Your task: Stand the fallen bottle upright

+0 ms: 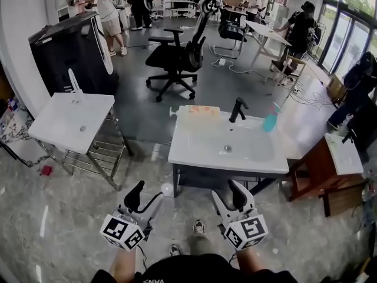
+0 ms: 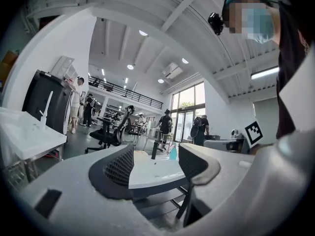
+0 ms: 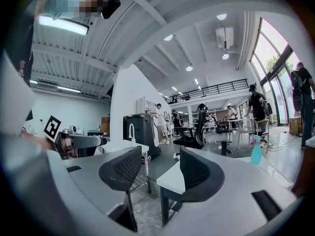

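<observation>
The left hand-held gripper (image 1: 145, 197) is hovering low in front of the person. Its 2 jaws are standing wide apart and are gripping nothing. The right hand-held gripper (image 1: 230, 195) is hovering beside it at about the same height, also spread open and empty. The 2 are sitting well apart from each other, and both are pointing level toward the white desk (image 1: 194, 157) ahead, short of its near edge.

In the left gripper view, the left hand-held gripper (image 2: 155, 163) is framing only that desk's top between its black pads. In the right gripper view, the right hand-held gripper (image 3: 158, 169) is framing the desk's near corner and the floor.

A sink basin is sitting in the desk top, with a black faucet (image 1: 237, 109) rising behind it. The fallen bottle (image 1: 198, 111) is lying on its side along the back edge, left of the faucet, with its pump end pointing left. A blue spray bottle (image 1: 270, 121) is standing upright at the back right corner, right of the faucet.

A second white desk (image 1: 59, 128) is standing well off to the left, and a black office chair (image 1: 175, 58) is standing behind on the grey floor.
</observation>
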